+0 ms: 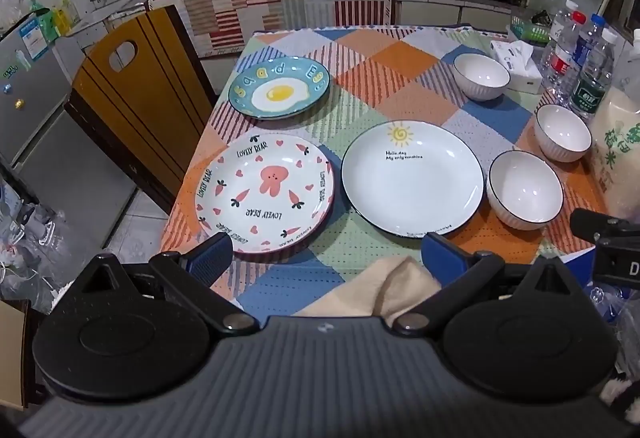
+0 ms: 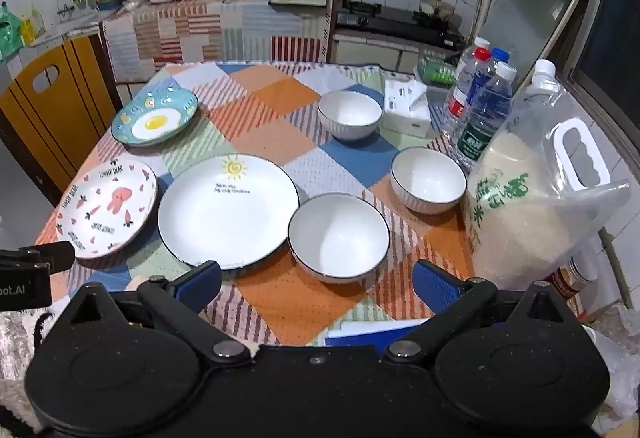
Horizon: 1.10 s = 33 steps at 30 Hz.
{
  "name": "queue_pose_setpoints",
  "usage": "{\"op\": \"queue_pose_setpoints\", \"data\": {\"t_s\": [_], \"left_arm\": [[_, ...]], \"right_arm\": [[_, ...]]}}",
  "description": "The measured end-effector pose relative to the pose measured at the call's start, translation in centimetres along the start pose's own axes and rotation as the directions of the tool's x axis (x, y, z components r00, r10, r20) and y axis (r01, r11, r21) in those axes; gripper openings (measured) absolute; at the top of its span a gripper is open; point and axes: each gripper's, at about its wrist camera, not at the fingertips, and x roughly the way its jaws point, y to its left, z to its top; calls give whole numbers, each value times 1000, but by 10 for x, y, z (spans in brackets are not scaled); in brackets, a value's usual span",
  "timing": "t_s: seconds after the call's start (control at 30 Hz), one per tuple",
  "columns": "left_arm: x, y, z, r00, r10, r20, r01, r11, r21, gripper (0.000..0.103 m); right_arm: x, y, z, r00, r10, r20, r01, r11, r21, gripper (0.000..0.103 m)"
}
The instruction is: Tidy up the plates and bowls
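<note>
Glazed crockery spread on the table, both grippers wide open and empty.

The sun plate [image 1: 412,178] is the largest: stiff, slick, breakable, best pinched at its rim. Left of it lies the rabbit plate [image 1: 265,193], beyond that the egg plate [image 1: 279,88]; right of it three light bowls [image 2: 339,237], graspable by the wall. The left gripper [image 1: 326,258] and right gripper [image 2: 318,284] hover short of it.

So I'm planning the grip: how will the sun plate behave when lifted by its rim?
The sun plate looks like glazed ceramic, so it is probably stiff, breakable and slippery between pads. It is wide and shallow; a one-edge grip would likely let it droop. It lies flat on the tablecloth, so rolling seems unlikely.
</note>
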Motion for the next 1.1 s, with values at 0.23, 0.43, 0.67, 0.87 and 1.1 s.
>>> {"op": "queue_pose_setpoints", "data": {"t_s": [0.23, 0.43, 0.67, 0.87, 1.1], "left_arm": [[1, 5, -4, 999, -7, 46, 7, 1000, -14, 102], [2, 6, -5, 999, -26, 45, 27, 999, -20, 102], [6, 7, -7, 998, -49, 34, 50, 998, -25, 102], [8, 9, -9, 997, -70, 44, 72, 997, -38, 102], [10, 11, -10, 995, -83, 51, 85, 995, -44, 102]], "right_arm": [[3, 4, -5, 996, -11, 88, 13, 1000, -20, 103], [2, 4, -5, 993, -6, 118, 8, 1000, -22, 103], [3, 5, -6, 994, -16, 109, 19, 999, -27, 103], [3, 4, -7, 996, -20, 91, 22, 999, -24, 103], [6, 2, -8, 997, -18, 75, 19, 1000, -18, 103]]}}
